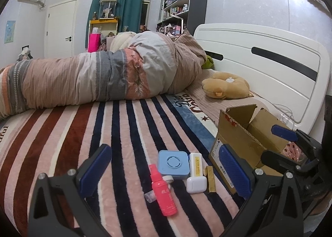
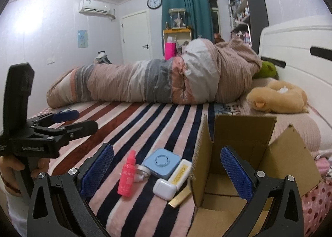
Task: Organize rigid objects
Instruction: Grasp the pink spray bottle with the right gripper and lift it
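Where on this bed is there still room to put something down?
The striped blanket lies bare between the rolled quilt and the pink spray bottle. The open cardboard box looks empty. It is crowded around the blue square case, beside the box.

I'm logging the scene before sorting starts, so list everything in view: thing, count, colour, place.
spray bottle: 1, pink, lying on the striped blanket, nearest the left tool
square case: 1, light blue, behind the bottle
tape roll: 1, whitish, between bottle and square case
flat box: 1, white with yellow label, right of the square case
earbud case: 1, white, in front of the flat box
gold bar: 1, gold, beside the cardboard box
cardboard box: 1, brown, open, right of the items
plush toy: 1, tan, by the headboard
rolled quilt: 1, pink and grey, across the bed
left tool: 1, black with blue pads, open
right tool: 1, same colours, open
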`<state>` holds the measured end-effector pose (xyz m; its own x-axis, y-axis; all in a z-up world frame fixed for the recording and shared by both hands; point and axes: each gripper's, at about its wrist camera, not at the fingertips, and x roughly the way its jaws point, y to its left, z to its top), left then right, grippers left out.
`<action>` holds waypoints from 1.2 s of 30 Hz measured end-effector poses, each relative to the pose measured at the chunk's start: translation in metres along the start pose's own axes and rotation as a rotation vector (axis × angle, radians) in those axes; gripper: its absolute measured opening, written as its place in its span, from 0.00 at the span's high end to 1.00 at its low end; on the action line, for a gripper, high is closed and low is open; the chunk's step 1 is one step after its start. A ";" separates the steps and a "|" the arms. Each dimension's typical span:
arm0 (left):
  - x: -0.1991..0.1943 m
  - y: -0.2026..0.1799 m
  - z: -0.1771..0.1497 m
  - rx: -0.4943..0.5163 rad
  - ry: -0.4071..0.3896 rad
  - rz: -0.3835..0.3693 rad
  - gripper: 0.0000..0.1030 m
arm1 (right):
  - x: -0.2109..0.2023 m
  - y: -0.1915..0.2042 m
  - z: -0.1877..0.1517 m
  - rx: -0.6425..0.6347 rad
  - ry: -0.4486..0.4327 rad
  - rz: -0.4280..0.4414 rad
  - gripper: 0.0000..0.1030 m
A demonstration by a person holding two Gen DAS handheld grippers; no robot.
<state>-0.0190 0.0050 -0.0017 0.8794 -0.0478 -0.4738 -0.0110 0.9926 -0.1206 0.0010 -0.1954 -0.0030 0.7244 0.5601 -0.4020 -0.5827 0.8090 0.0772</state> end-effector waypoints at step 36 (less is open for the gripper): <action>0.067 0.063 -0.034 -0.113 0.210 0.022 0.01 | 0.168 0.055 -0.081 0.155 0.431 0.227 0.74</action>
<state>0.0232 0.0608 -0.0707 0.7601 -0.0597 -0.6471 -0.0928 0.9756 -0.1991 0.0608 -0.0719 -0.1397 0.3495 0.6267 -0.6965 -0.6223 0.7110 0.3275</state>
